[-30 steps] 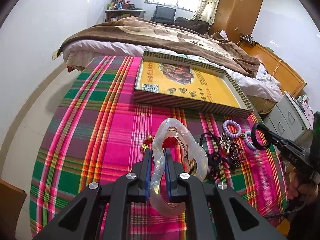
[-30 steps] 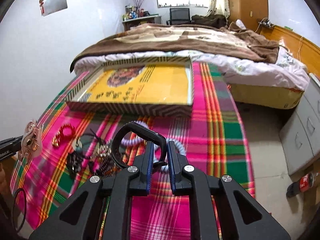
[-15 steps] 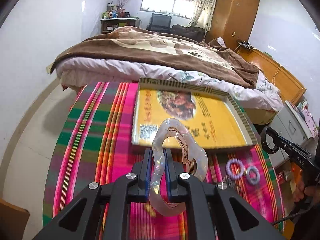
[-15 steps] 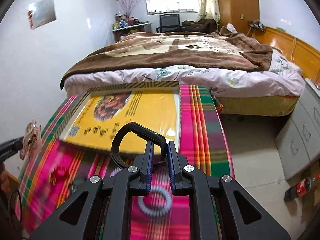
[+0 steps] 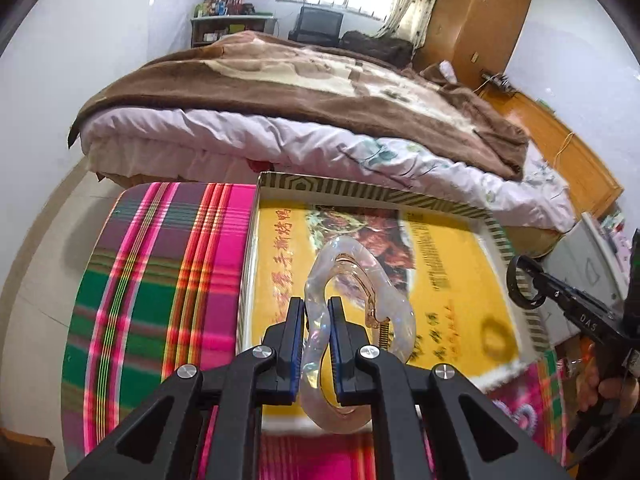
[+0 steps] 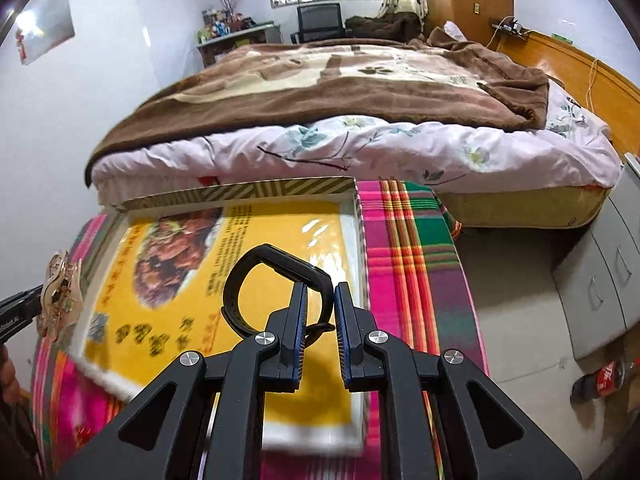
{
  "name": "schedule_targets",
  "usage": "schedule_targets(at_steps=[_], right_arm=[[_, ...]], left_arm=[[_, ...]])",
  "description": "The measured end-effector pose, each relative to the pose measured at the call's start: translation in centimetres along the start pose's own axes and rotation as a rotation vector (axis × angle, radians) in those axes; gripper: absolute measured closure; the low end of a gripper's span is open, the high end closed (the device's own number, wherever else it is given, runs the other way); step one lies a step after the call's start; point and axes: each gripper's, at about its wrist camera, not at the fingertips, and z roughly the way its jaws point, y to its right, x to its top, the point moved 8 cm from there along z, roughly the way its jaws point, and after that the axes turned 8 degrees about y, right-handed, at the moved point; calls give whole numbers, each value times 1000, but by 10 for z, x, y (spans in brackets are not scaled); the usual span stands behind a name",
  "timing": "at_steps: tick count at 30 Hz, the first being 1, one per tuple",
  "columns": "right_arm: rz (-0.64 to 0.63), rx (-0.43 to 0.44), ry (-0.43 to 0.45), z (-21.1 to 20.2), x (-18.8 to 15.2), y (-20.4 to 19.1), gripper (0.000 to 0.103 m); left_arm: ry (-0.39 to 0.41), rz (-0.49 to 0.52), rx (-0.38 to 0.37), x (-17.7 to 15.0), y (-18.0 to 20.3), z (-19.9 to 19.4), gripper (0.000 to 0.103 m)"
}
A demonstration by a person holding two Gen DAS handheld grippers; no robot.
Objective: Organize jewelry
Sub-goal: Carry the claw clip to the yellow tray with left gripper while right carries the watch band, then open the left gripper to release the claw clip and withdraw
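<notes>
Left gripper (image 5: 313, 330) clamped on clear hair claw (image 5: 352, 320); right gripper (image 6: 320, 316) clamped on black ring (image 6: 256, 272). Both over yellow tray (image 6: 280, 412), tray floor directly below; left side left, right side right.

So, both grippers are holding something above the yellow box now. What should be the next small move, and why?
Probably lower both and release. The left gripper is shut on the clear hair claw, and the right gripper is shut on the black band. Both already hang over the open yellow box, whose floor beneath them looks free, so little travel seems needed.
</notes>
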Motion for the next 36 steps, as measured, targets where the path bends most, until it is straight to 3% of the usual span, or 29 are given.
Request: schedule_targets(at_steps=[13,25,27,29,31,34,36], right_arm=[[-27,-40,-66,53,9,-1,89],[-36,-60,-80,63,8,-1,88],[-36,-54,-74,61,9,-2,88],[-34,-47,-68,58,10,-3,87],[-39,-46,-58,53,10,-5,85],[-42,-41,-44,43,10,-8,85],[-39,-38,-35,35,10,-10,85]], left_arm=[[-87,3,24,7,3,68,91],[-110,2,45,2,-2,82,91],[-112,-2,44,2,-3,82,87],[-110,-7,48,2,-5,80,66],[-100,-11,56,2,-7,75,57],[-82,-10,42,2,-4,63,56],[-67,5,54,1,-1,52,49]])
